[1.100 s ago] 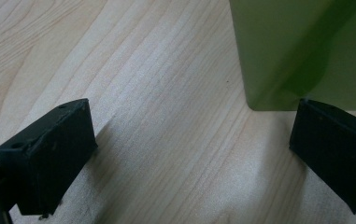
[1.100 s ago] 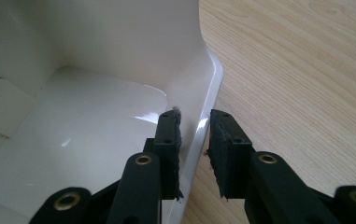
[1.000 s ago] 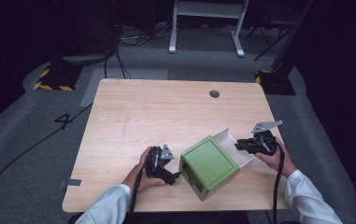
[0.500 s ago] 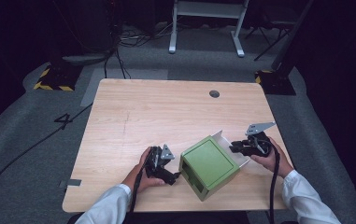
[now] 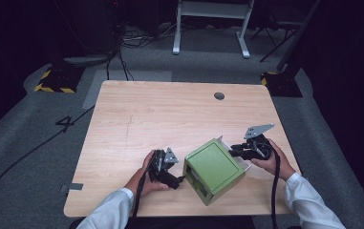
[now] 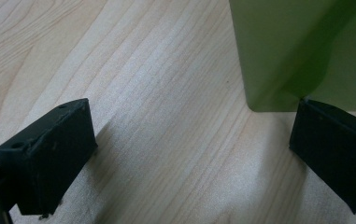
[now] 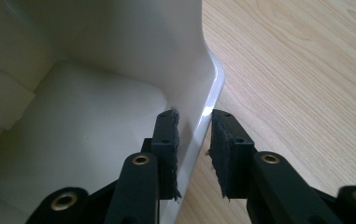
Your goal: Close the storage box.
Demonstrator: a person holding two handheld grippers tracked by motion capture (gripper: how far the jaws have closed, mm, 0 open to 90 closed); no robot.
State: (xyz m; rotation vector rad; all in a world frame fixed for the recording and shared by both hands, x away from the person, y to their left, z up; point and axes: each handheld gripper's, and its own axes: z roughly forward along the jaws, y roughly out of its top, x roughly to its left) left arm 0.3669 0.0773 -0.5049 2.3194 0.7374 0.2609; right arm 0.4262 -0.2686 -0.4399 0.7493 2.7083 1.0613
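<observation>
While the person sits at the near edge of the wooden table (image 5: 136,119), a green box (image 5: 213,167) lies in front of them, turned at an angle, with its white flap (image 5: 225,143) open on the far right side. The right gripper (image 5: 234,150) has its jaws on both sides of this flap; in the right gripper view the flap (image 7: 199,93) stands between the two pads with a thin gap on each side, so I judge it is nearly closed but not yet pinching. The left gripper (image 5: 179,180) rests low on the table at the left corner of the box. Its jaws are wide apart and hold nothing; in the left gripper view one jaw touches or almost touches the green wall (image 6: 283,51).

I think the work is at an early stage: the box is steadied and the flap is reached. What is left is to grip the flap and fold it shut, or pull it further open; I cannot tell which.
</observation>
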